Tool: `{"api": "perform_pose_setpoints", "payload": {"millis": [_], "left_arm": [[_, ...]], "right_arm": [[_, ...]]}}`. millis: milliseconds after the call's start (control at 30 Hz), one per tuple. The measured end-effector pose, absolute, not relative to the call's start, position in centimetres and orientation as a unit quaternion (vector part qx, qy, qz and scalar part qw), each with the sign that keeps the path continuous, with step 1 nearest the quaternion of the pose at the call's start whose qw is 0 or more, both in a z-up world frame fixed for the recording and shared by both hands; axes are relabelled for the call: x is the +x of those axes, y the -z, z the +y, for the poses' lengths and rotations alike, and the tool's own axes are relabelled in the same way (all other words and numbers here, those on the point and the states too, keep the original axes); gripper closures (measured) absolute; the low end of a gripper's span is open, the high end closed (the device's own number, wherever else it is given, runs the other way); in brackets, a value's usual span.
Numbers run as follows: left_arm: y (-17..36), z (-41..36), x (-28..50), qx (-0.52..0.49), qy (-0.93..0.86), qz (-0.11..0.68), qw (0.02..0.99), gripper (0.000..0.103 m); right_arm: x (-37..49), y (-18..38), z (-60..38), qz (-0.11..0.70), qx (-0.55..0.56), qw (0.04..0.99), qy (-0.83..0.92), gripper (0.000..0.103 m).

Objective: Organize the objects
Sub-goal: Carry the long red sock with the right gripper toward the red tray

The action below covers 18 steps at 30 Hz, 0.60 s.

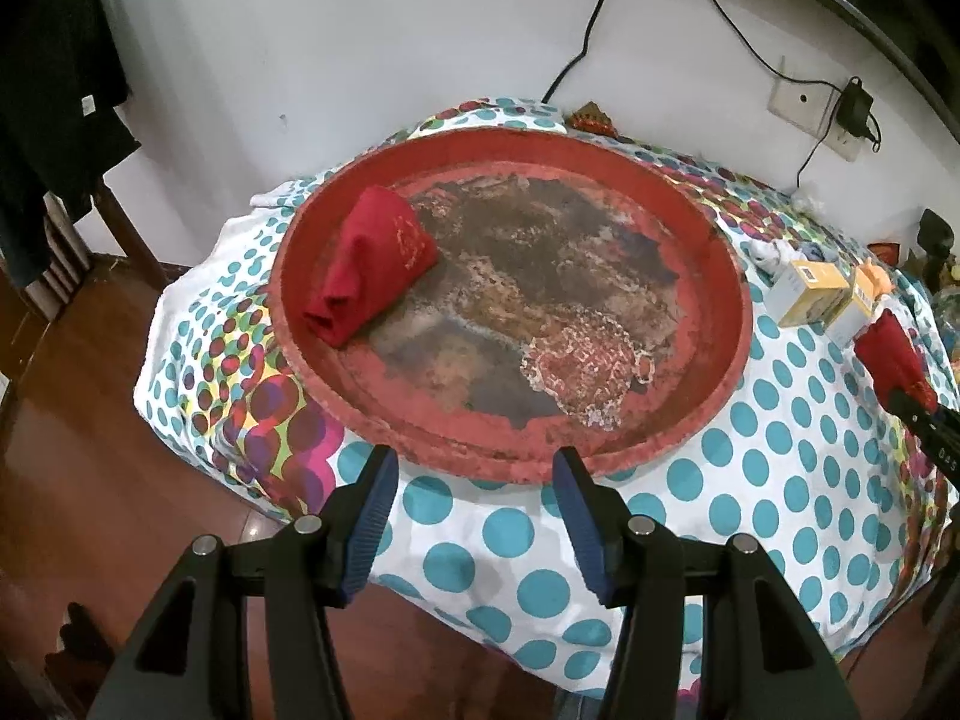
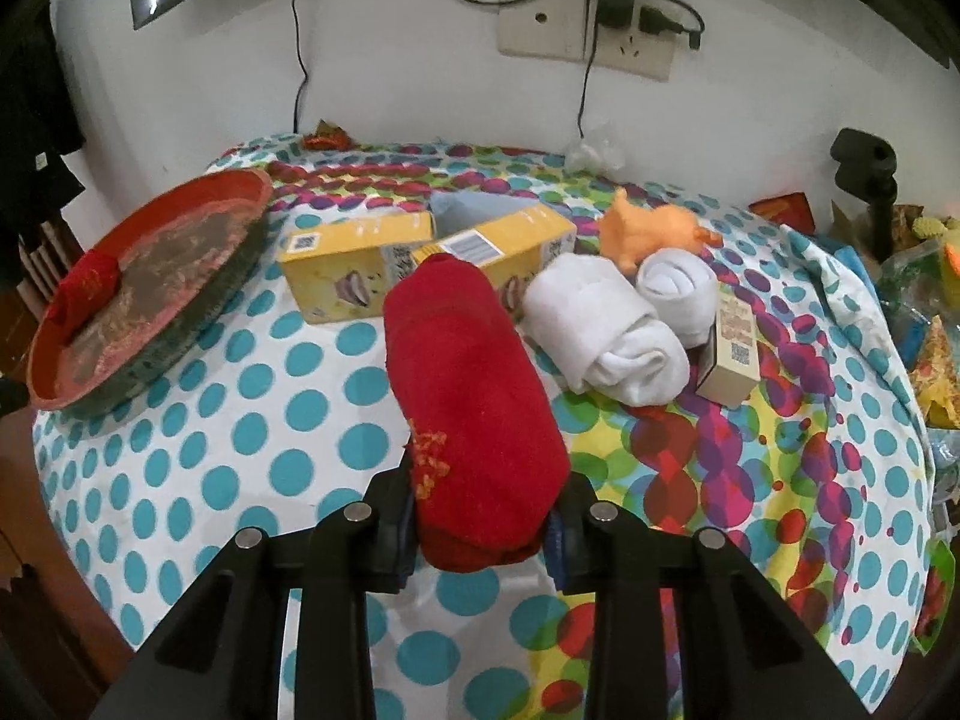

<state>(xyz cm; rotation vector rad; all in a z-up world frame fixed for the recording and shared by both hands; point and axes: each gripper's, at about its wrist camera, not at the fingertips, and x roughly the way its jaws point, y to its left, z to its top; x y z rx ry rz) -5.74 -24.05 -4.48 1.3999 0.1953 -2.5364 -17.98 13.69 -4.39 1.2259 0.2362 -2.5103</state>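
The right tongs [image 2: 480,531] clamp the near end of a rolled red sock [image 2: 471,414], lifted clear of the dotted surface [image 2: 252,420], likely bound for the red tray [image 2: 150,276] at frame left beside its match [image 1: 369,267], while the left tongs [image 1: 474,516] hang open and empty.

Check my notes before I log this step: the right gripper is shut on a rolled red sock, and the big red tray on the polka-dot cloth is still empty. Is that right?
Not quite. The right gripper is indeed shut on a rolled red sock, but the red tray is not empty: another rolled red sock already lies inside it, near its left rim. The left wrist view shows this most clearly.
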Motion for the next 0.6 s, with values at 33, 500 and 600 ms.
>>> {"api": "perform_pose_setpoints", "payload": {"millis": [33, 500, 600], "left_arm": [[4.3, -23.9, -5.7, 0.475, 0.870, 0.063, 0.116, 0.048], [3.6, -26.0, -5.2, 0.470, 0.869, 0.081, 0.131, 0.048], [3.6, -26.9, -5.0, 0.471, 0.867, 0.087, 0.139, 0.048]], "right_arm": [[-17.9, 4.2, 13.6, 0.081, 0.430, 0.170, 0.883, 0.072], [-16.3, 2.5, 7.9, 0.097, 0.414, 0.227, 0.876, 0.072], [-15.7, 2.4, 5.5, 0.108, 0.411, 0.249, 0.870, 0.072]]}}
